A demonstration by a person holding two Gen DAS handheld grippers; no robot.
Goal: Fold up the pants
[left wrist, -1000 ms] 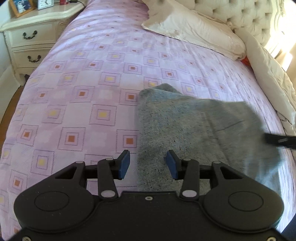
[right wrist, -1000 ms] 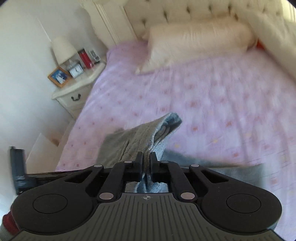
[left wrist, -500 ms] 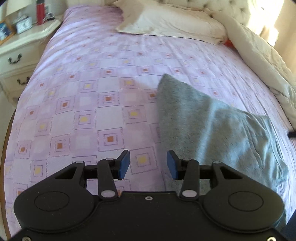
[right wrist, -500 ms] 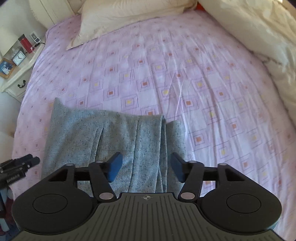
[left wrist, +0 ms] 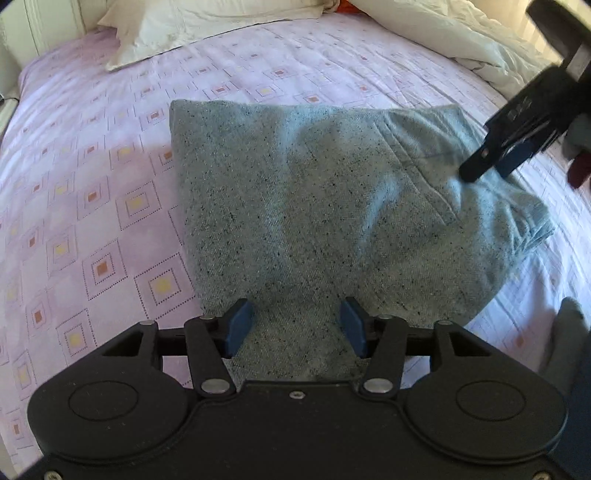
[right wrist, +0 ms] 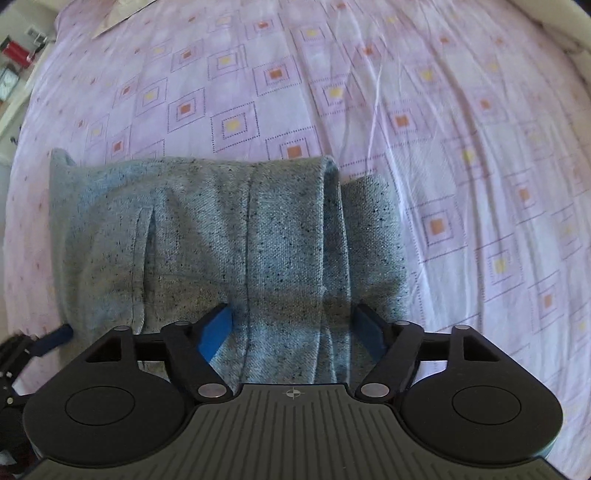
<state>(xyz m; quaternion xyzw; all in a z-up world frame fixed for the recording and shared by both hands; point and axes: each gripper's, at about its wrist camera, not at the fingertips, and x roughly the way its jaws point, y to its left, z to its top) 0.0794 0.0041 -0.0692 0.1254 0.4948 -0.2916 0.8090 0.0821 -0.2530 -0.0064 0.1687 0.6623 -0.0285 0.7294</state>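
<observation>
Pants [left wrist: 332, 206] folded into a thick grey bundle, lying flat on the bed [left wrist: 92, 192] near its front edge. Left gripper [left wrist: 297, 326] opening, pads clear of the cloth beneath. Right gripper [right wrist: 291, 328] opening too, spread wide over the layered end, gripping nothing. Risk from here: stacked edges at the right end already uneven, so a low pass could snag the top layer and pull the fold apart. Likewise a grab catching only 1 layer.

The pants' [left wrist: 332, 206] near edge is hidden under the left gripper's [left wrist: 297, 326] body. The pillow [left wrist: 207, 26] is cut off at the bed's [left wrist: 92, 166] head. The right gripper [left wrist: 513, 155] shows blurred.
</observation>
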